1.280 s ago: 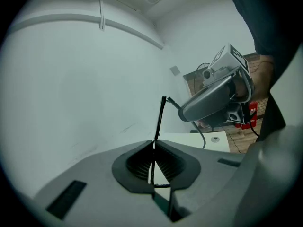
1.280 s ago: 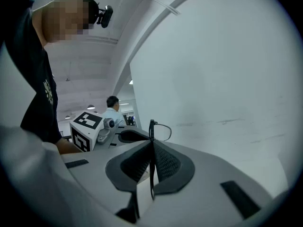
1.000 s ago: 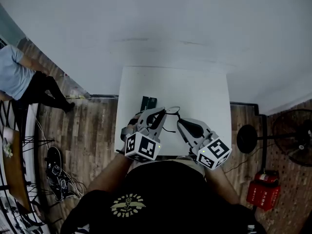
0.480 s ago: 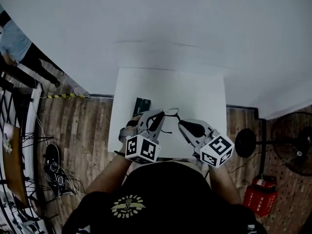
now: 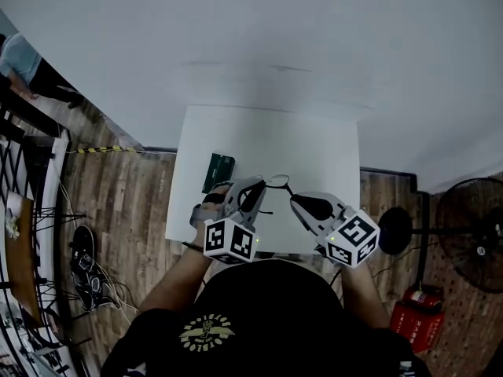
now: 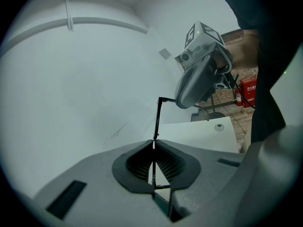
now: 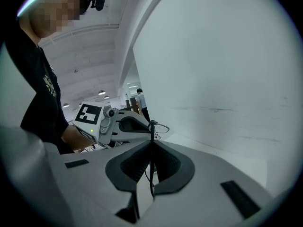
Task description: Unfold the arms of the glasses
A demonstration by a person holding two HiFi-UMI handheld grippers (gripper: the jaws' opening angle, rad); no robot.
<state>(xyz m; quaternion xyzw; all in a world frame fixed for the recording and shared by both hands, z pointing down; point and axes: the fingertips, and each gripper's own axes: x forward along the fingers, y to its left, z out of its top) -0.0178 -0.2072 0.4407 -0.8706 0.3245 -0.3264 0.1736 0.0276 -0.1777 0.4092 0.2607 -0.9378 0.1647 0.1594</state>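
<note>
Thin black-framed glasses (image 5: 276, 183) hang between my two grippers above the near part of the white table (image 5: 267, 136). The left gripper (image 5: 258, 187) is shut on one thin arm (image 6: 156, 118), which rises from the pinched jaws and bends towards the right gripper's body (image 6: 202, 74). My right gripper (image 5: 297, 201) is shut on the other thin arm (image 7: 152, 135). Beyond its tips, the wire lens rim (image 7: 161, 126) shows in front of the left gripper's body (image 7: 111, 122). Both pairs of jaws (image 6: 153, 141) (image 7: 152, 144) are pressed together, with only the wire between them.
A small dark green box (image 5: 219, 171) lies on the table left of the left gripper. Wooden floor surrounds the table; a fan (image 5: 471, 242), a round stand base (image 5: 393, 230) and a red object (image 5: 424, 320) stand at the right. A person (image 5: 20, 61) is far off at the left.
Both grippers, still holding the glasses, have drifted right across the table, away from the dark box. The distant person at the left has moved further off.
</note>
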